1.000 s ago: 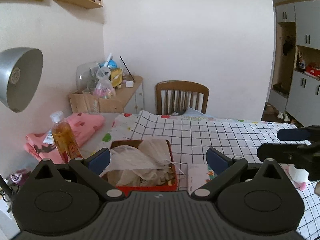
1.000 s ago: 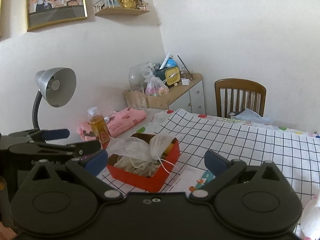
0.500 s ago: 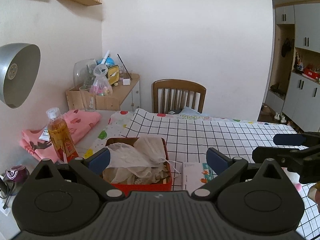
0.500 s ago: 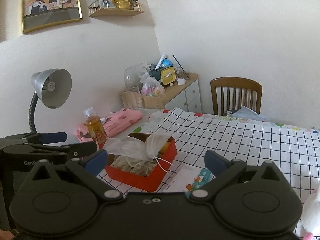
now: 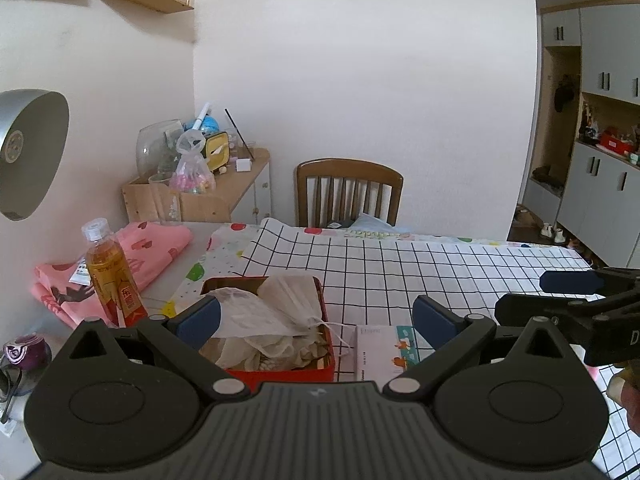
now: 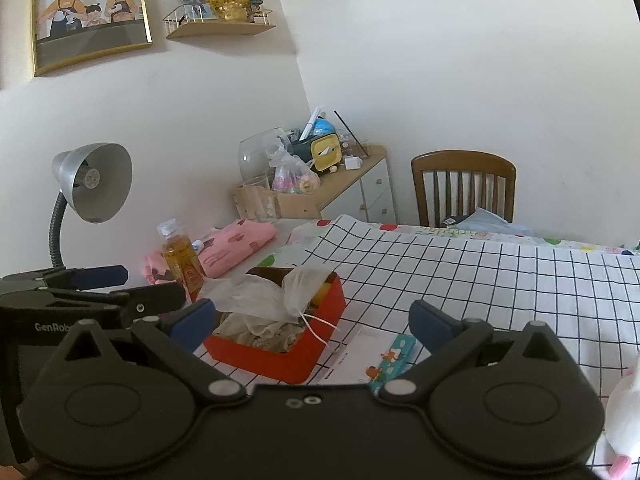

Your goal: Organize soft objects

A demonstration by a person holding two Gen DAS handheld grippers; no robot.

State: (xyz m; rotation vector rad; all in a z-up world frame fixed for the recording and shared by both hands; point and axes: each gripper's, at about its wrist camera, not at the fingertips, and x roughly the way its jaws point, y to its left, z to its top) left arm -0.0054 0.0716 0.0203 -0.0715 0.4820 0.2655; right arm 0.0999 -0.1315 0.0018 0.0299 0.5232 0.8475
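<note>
Soft cloths and mesh bags (image 5: 264,320) sit heaped in the red box (image 5: 280,374) on the checked surface (image 5: 400,272), beside a small carton (image 5: 380,346). Left gripper (image 5: 316,316) and right gripper (image 6: 312,316): fingers spread wide, nothing held. Compared with a second ago, both have drawn back and up a little, so the box looks smaller and lower in view. Likely a retreat after a drop-in. White plush (image 6: 624,412) at right edge still outside the box, probably next.

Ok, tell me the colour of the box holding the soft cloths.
Red box, clearest in the right wrist view.
</note>
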